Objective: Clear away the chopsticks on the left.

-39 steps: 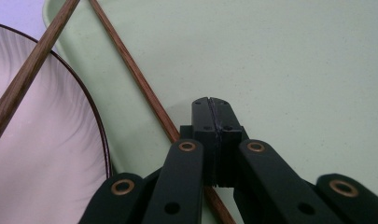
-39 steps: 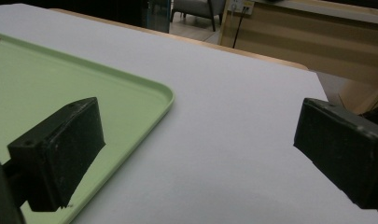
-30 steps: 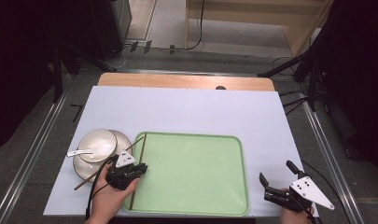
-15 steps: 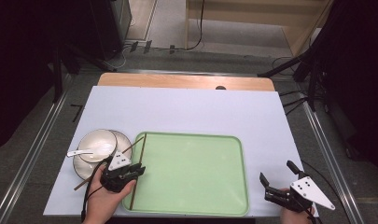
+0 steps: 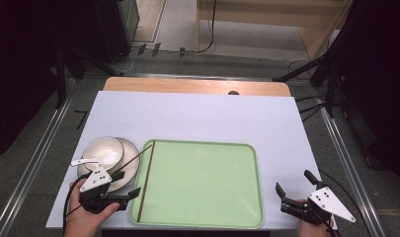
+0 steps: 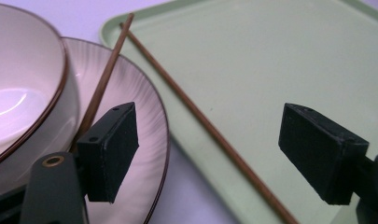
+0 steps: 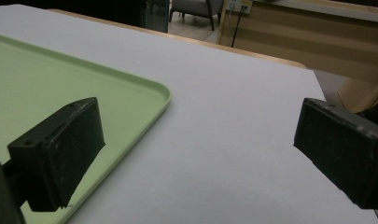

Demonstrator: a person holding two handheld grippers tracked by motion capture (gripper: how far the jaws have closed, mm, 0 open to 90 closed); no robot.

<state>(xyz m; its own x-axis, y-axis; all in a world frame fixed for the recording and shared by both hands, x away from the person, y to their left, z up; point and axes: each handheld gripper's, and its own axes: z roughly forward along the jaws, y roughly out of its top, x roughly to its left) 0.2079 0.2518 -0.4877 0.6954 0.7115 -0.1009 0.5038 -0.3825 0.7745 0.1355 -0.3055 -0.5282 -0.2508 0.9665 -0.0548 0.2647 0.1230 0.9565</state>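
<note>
Both grippers' jaws stand open: the left gripper (image 5: 122, 185) beside a chopstick (image 5: 146, 179) on the green tray (image 5: 207, 223), the right gripper (image 5: 293, 189) over the white surface (image 5: 197, 116).

A lab: railed table (image 5: 197, 118) (white-topped), tripod legs (image 5: 306, 69), floor cables (image 5: 187, 49)

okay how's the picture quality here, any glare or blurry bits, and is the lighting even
High view: evenly lit white table, dark surroundings, all fairly sharp. Left gripper view: soft glare inside the bowl; the near jaws are slightly soft, the chopsticks crisper. Right gripper view: jaws blurred up close, green tray rim clear, the room behind dim and soft.
</note>
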